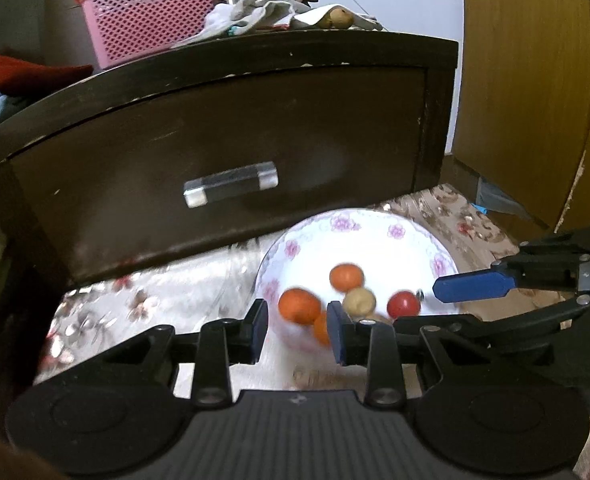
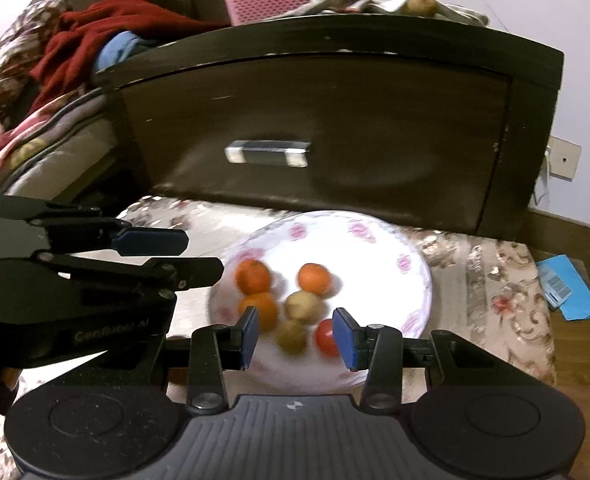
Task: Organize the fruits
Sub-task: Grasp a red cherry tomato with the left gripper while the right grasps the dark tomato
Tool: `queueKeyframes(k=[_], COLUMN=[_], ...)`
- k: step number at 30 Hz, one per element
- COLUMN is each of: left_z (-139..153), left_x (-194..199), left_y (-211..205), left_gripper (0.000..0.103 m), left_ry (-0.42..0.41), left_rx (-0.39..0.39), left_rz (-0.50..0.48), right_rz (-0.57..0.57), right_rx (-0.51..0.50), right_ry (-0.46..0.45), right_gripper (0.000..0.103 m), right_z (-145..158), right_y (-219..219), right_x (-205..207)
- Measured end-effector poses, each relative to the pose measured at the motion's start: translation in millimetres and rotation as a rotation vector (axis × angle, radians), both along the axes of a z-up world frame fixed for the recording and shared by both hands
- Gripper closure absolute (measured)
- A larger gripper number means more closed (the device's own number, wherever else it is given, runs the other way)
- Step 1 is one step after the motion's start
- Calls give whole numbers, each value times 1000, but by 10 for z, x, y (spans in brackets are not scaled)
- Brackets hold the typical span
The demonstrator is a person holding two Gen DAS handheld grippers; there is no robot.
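Observation:
A white bowl (image 1: 355, 218) (image 2: 415, 264) with pink flowers stands on a floral cushion. In it lie three oranges (image 1: 346, 276) (image 2: 314, 278), two pale brown fruits (image 1: 359, 300) (image 2: 303, 306) and a red tomato (image 1: 404, 304) (image 2: 324, 338). My left gripper (image 1: 299, 330) hovers over the bowl's near left side, open, with an orange showing through the gap and nothing pressed. My right gripper (image 2: 297, 338) hangs over the near edge, open, with a brown fruit and the tomato seen between its pads, lying in the bowl. Each gripper's blue fingers (image 1: 475, 286) (image 2: 151, 240) show in the other's view.
Right behind the bowl rises a dark nightstand drawer with a metal handle (image 1: 231, 184) (image 2: 269, 152). On top sit a pink basket (image 1: 147, 12), cloths and a brown fruit (image 1: 341, 18). A wooden wardrobe (image 1: 535, 80) stands right, bedding with a red garment (image 2: 95, 28) left.

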State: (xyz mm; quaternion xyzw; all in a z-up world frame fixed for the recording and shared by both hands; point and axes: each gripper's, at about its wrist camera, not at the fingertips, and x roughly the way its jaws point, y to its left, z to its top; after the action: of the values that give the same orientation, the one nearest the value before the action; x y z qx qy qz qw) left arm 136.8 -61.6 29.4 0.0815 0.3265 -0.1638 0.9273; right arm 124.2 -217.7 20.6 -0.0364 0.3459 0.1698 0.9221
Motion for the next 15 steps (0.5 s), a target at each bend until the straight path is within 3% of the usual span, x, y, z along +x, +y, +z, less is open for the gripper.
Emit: queueKeyframes(k=[9,15], left_z=[-53,-187], left_x=[-499,-577], left_y=[429,714], left_gripper=[63,63], left_ry=[35,76], left_rx=[2,-2], left_rz=[27,40], right_rz=[113,163], right_rx=[-7,-23], right_ry=[47,88], right_gripper=[64,64], right_z=[-107,-286], right_y=[390,631], right_x=[-372,-391])
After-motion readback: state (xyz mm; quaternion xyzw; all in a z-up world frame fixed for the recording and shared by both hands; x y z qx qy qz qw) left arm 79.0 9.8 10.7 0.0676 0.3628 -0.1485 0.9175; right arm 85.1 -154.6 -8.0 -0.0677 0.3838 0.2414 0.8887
